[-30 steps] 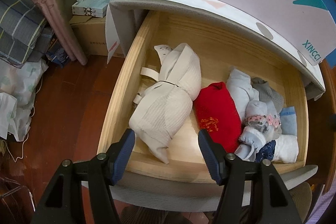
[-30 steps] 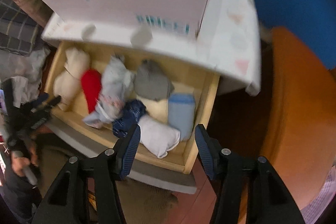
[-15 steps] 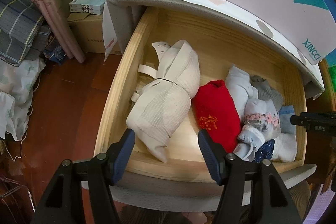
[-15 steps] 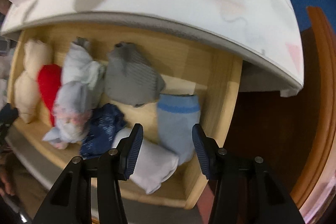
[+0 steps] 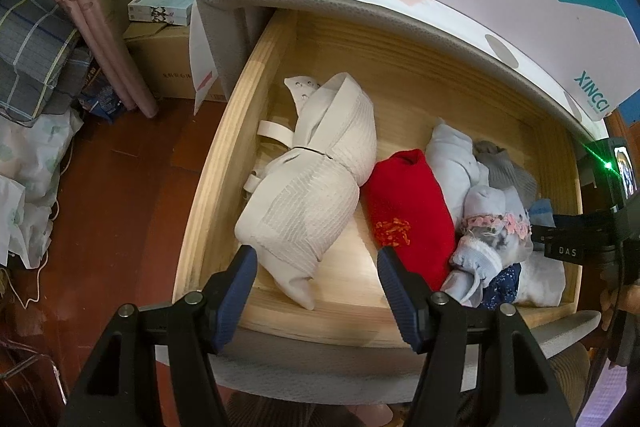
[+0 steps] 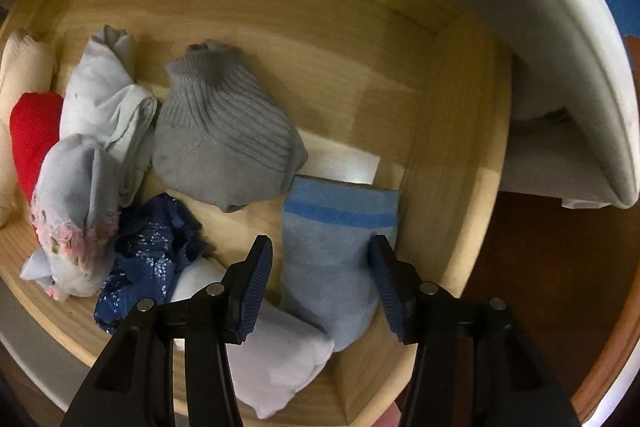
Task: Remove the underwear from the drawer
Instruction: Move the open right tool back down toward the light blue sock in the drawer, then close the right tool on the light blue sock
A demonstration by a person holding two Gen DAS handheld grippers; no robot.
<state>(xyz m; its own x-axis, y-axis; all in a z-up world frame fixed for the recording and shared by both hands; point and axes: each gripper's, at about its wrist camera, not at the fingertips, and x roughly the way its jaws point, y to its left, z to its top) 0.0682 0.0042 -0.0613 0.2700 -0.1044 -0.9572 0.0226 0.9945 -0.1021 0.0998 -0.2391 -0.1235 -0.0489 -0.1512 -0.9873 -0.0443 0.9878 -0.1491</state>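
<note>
Ribbed grey knit bundle (image 6: 224, 131), pale wooden drawer (image 6: 448, 131)

Right gripper (image 6: 320, 275) points down, jaws opening; left gripper (image 5: 314, 287) hangs agape.

Left tool (image 5: 316, 283): black triangular arms with cut-out windows, silver round screws at the joints, dark blue ribbed pads on the fingers (image 5: 234, 295). Right tool (image 6: 320, 283): same build, black arms, silver screws, blue ribbed pads. From the left wrist view its black body carries white "DAS" lettering, a small screen and a green light.
</note>
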